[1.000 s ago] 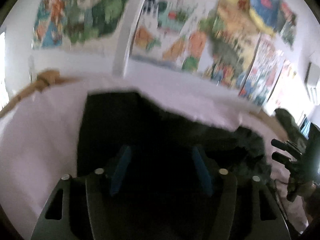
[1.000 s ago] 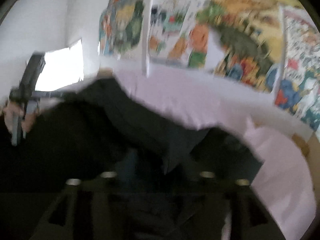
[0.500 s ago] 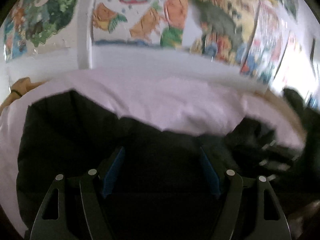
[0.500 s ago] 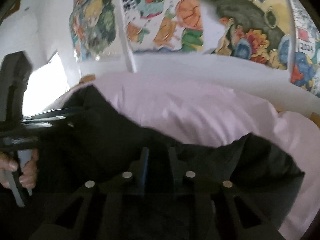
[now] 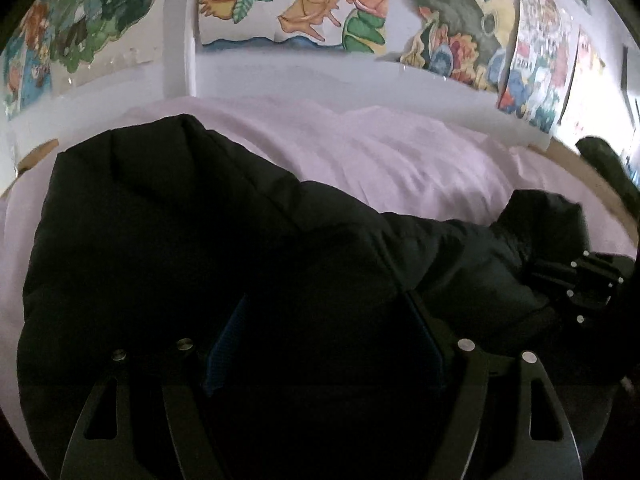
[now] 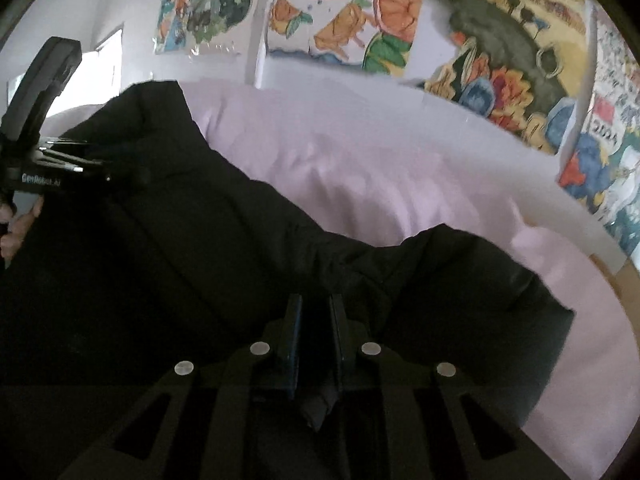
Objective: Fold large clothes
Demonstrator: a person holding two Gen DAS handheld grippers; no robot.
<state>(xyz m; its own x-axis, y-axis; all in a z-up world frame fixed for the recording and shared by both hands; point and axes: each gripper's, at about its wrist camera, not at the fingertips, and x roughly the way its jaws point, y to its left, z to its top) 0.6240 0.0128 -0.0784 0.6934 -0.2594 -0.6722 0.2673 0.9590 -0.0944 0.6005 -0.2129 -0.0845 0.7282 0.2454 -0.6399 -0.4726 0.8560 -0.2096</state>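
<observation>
Meanwhile, mid-fold on the bed, the right claw pinches the black coat while the left claw is opening over it, needing a fresh hold next.

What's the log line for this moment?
left gripper: opening over black jacket | right gripper: shut on black jacket | pink sheet: underneath

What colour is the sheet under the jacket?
Pale lilac bedsheet, clearest in the right wrist view.

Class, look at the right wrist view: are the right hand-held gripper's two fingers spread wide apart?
No: the right hand-held gripper has its jaws nearly together, pinching a fold of the black jacket.
</observation>
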